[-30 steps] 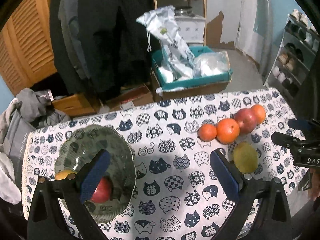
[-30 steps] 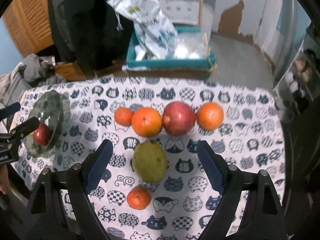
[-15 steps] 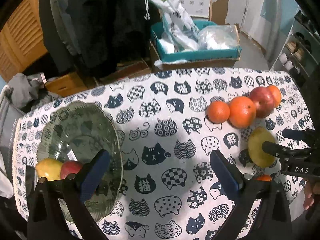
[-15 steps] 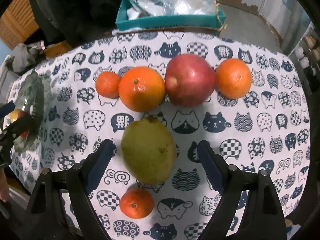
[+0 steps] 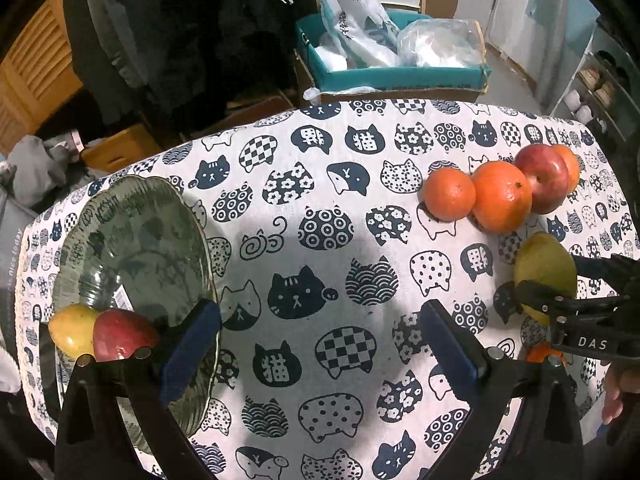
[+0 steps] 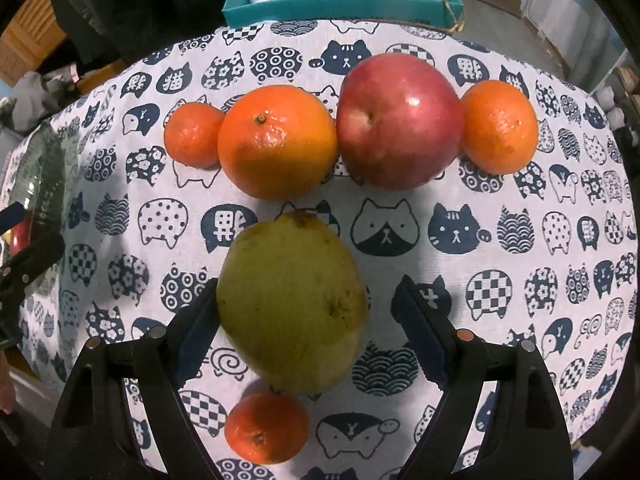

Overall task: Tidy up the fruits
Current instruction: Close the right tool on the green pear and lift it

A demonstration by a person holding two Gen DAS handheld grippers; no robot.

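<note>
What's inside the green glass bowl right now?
In the green glass bowl, near its front edge, lie a red fruit and a yellow fruit. The left gripper covers the front rim, so anything lower there is hidden.

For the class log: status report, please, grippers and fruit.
Right gripper closing around green pear, not yet gripping. Left gripper open, empty. Small orange close by pear.

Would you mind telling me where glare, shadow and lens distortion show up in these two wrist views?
Right wrist view: bright glare spots on the red apple; the green pear looks slightly soft at its near edge; the tablecloth bulges with fisheye curvature. Left wrist view: a grey shadow crosses the tablecloth's middle, the glass plate shows dim reflections, and black vignetting rings the corners.
</note>
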